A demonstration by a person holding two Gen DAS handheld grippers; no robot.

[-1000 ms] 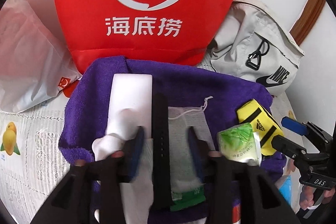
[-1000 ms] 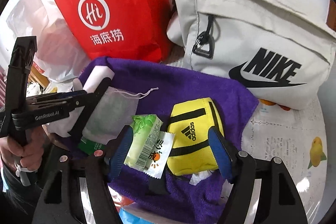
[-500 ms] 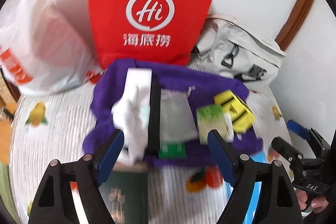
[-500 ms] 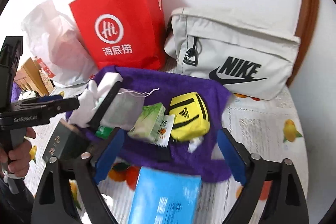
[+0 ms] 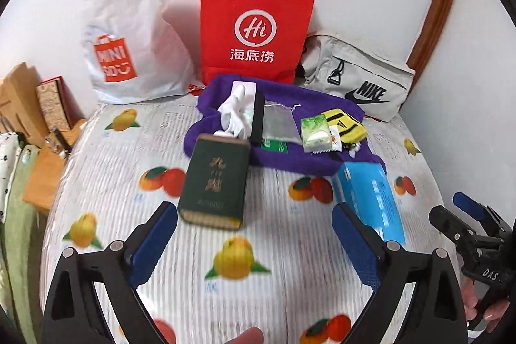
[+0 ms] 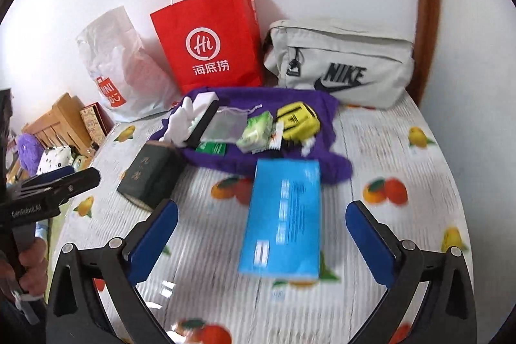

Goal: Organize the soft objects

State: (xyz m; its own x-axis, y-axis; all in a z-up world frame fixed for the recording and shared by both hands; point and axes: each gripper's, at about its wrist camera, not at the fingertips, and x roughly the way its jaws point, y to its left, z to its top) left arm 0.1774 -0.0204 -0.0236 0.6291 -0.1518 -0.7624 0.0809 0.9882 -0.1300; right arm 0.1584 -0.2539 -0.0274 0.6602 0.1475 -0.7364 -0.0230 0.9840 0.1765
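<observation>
A purple towel (image 5: 225, 131) (image 6: 290, 157) lies at the far side of the fruit-print cloth. On it rest white tissue (image 5: 237, 115), a black strip (image 5: 258, 118), a mesh drawstring pouch (image 5: 279, 124) (image 6: 225, 124), a green tissue pack (image 5: 314, 132) (image 6: 256, 131) and a yellow pouch (image 5: 345, 124) (image 6: 298, 118). My left gripper (image 5: 253, 215) hangs well back from the towel, its jaws opening with nothing between them. My right gripper (image 6: 262, 211) is back too, its jaws opening wide above a blue box (image 6: 283, 218) without touching it.
A dark green box (image 5: 214, 182) (image 6: 151, 176) lies in front of the towel, beside the blue box (image 5: 371, 195). Against the wall stand a red paper bag (image 5: 254, 28), a white plastic bag (image 5: 129, 37) and a grey sports bag (image 5: 358, 79). Wooden furniture (image 5: 19, 99) is at left.
Both grippers have drawn back and up from the towel and their jaws have spread wide. The green box and the blue box have come into view in front of the towel.
</observation>
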